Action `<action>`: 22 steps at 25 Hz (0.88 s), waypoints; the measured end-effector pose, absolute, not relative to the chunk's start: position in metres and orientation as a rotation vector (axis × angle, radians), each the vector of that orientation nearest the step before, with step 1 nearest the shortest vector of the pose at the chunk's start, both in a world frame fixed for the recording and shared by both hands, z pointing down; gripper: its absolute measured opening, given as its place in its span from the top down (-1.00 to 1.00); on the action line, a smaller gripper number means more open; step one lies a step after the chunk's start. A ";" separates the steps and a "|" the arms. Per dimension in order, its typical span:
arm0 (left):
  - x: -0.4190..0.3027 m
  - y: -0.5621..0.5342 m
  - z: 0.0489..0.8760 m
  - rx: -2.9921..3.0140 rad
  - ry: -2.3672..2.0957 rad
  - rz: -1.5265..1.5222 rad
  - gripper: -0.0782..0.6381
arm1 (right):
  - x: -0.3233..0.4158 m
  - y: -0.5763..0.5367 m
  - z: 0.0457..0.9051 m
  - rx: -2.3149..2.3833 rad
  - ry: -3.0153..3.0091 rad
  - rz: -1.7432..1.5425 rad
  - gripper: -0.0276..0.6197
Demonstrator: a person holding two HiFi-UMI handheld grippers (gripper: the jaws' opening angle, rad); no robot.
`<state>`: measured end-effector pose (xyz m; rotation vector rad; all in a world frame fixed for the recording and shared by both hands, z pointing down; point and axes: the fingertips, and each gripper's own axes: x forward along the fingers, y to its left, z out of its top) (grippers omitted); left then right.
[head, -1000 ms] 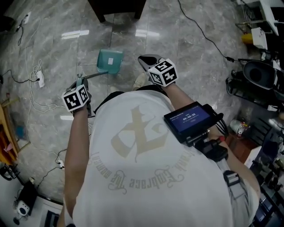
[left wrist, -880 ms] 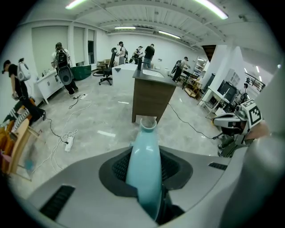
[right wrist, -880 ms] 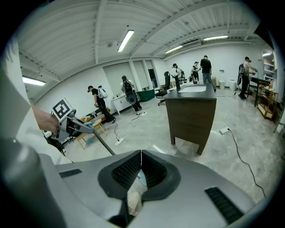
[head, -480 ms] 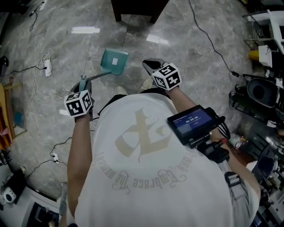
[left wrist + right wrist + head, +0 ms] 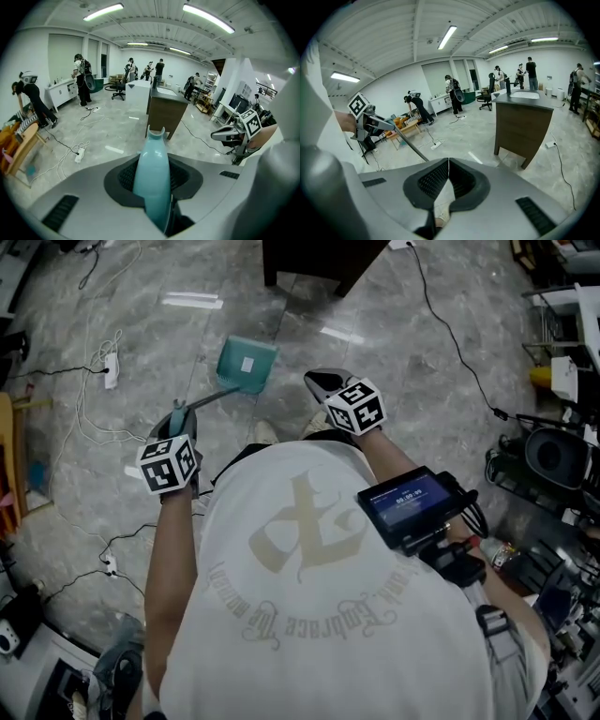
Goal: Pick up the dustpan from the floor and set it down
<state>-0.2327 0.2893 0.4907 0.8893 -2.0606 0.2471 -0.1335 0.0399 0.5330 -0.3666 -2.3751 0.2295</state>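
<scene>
Dustpan (image 5: 247, 365) sits out ahead of my left gripper (image 5: 177, 413), whose jaws I see clamped on its teal handle (image 5: 152, 173). My right gripper (image 5: 319, 382), alongside, has its jaws together on nothing.

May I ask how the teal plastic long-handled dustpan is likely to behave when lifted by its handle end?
The teal plastic dustpan looks thin-walled, so probably light. Its pan sits far out from the left gripper, so it may swing. The smooth handle grip could twist between the jaws.
</scene>
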 end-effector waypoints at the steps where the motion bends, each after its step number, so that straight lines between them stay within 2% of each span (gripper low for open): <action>1: -0.234 0.287 0.491 0.887 -2.059 0.245 0.50 | -0.133 0.037 0.533 -0.365 -2.373 0.230 0.86; 22: -0.250 0.284 0.545 0.868 -1.953 0.244 0.50 | -0.106 0.011 0.536 -0.155 -2.360 0.291 0.86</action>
